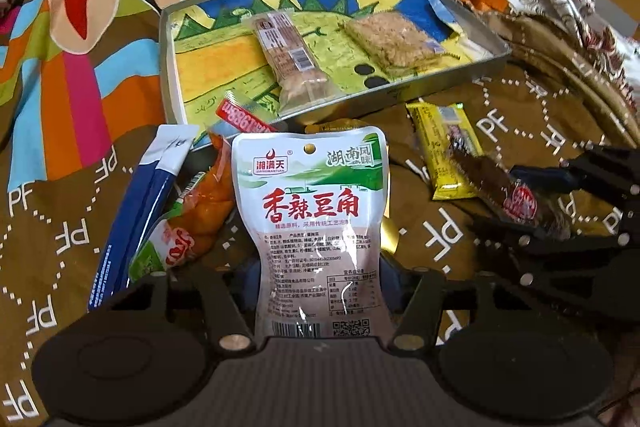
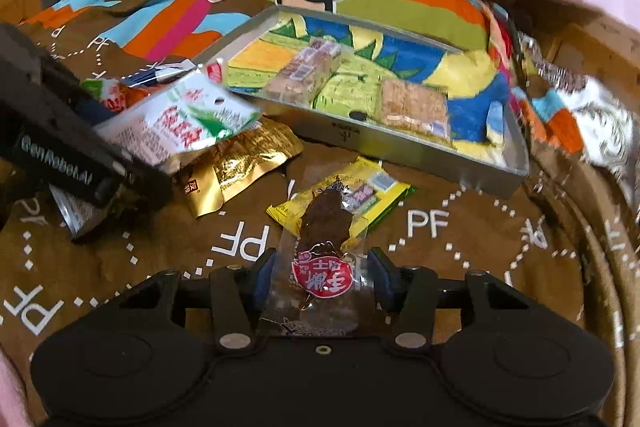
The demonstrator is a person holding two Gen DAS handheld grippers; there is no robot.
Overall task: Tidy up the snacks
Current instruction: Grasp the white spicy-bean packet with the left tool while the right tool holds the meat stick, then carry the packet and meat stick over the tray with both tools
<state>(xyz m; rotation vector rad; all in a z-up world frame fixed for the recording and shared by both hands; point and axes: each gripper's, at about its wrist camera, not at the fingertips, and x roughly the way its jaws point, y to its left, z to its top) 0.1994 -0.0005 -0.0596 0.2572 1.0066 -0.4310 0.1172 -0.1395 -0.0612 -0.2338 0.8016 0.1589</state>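
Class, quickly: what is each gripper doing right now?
Left gripper: shut on the white snack pouch.
Right gripper: shut on the clear-wrapped brown snack.

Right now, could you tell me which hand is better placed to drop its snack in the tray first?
Probably right: its tongs grip the brown packet facing the tray's near wall.

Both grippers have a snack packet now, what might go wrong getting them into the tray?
The white pouch is held only at its lower part by the left gripper, so it may flop or slip. The clear packet in the right gripper overlaps the yellow packet and could drag it.
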